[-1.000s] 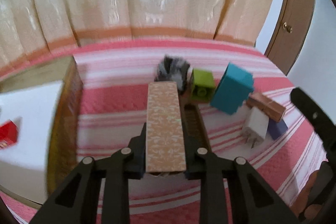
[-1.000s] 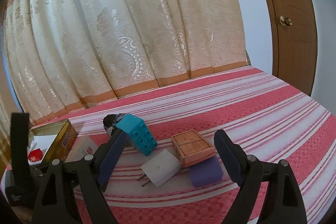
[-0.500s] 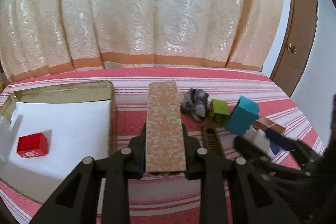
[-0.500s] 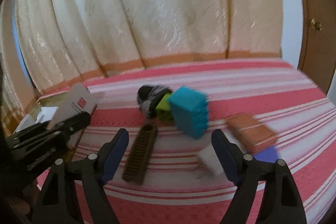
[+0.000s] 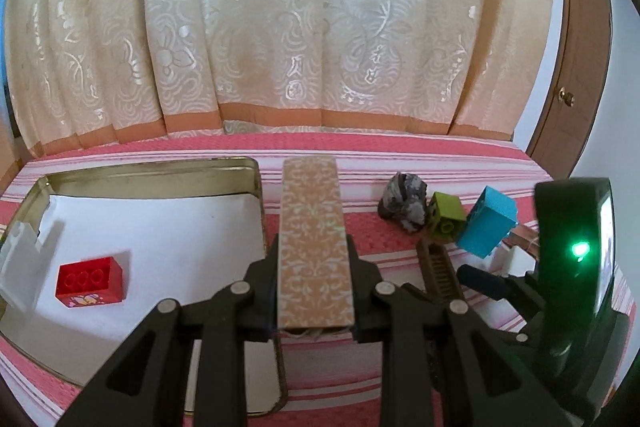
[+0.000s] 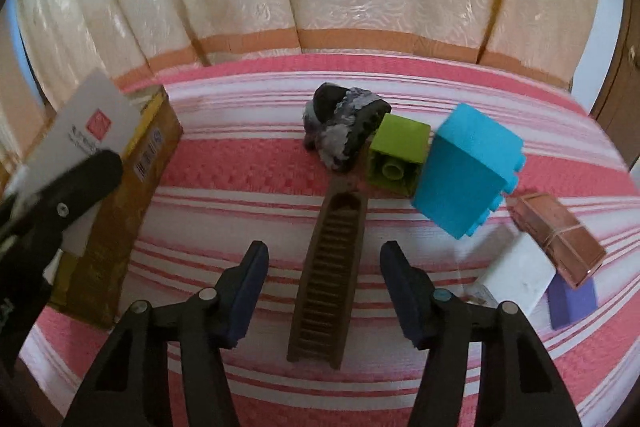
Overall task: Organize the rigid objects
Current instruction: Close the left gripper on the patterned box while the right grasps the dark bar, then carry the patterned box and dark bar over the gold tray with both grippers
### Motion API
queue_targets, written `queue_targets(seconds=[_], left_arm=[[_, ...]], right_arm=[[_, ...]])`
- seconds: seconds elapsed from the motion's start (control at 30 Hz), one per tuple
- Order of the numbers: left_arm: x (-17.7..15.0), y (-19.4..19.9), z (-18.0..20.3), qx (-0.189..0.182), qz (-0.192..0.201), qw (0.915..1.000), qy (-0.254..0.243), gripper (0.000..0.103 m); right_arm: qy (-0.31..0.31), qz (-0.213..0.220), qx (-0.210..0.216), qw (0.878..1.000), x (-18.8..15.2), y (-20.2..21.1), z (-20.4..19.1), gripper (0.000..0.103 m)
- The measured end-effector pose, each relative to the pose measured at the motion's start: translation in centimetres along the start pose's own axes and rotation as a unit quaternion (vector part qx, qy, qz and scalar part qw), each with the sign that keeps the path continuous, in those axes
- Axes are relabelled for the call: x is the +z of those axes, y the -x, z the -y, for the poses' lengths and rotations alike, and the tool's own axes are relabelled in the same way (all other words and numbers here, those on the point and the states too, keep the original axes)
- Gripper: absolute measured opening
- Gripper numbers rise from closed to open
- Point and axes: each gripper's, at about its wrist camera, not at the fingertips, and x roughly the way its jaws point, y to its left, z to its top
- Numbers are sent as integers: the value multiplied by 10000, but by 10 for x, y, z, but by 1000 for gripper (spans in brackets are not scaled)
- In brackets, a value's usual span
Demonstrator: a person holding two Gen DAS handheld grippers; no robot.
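Note:
My left gripper [image 5: 314,255] is shut on a long peach patterned box [image 5: 312,203], held above the right rim of a gold tin [image 5: 256,187]. A red brick [image 5: 90,281] lies inside the tin on its white lining. My right gripper [image 6: 324,259] points down over a brown ridged strip [image 6: 330,279]. Its jaws are closing with the strip between them, and the pads stand clear of it. Beyond the strip lie a grey stone [image 6: 342,125], a green brick [image 6: 398,155] and a blue brick [image 6: 468,171].
A copper box [image 6: 556,235], a white plug adapter [image 6: 516,275] and a purple block [image 6: 572,299] lie at the right on the pink striped cloth [image 6: 240,203]. A white piece [image 5: 20,259] sits at the tin's left end. A cream curtain hangs behind, with a wooden door at far right.
My left gripper has swung left with the box, bringing the tin and red brick into view. My right gripper has moved left and down over the brown strip, its jaws narrowing.

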Motion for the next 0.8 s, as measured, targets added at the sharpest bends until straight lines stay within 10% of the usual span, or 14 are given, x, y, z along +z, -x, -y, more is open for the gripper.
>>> queue_targets(seconds=[0.2,0.8], left_arm=[[-1,1,-1,57,5,10000,-70,24],[2,17,-3,-34,317,9994,-163,24]], right_arm=[[130,61,21,9999,-2,2,-7,28],[-845,1280,495,9869,-9,47,20,28]])
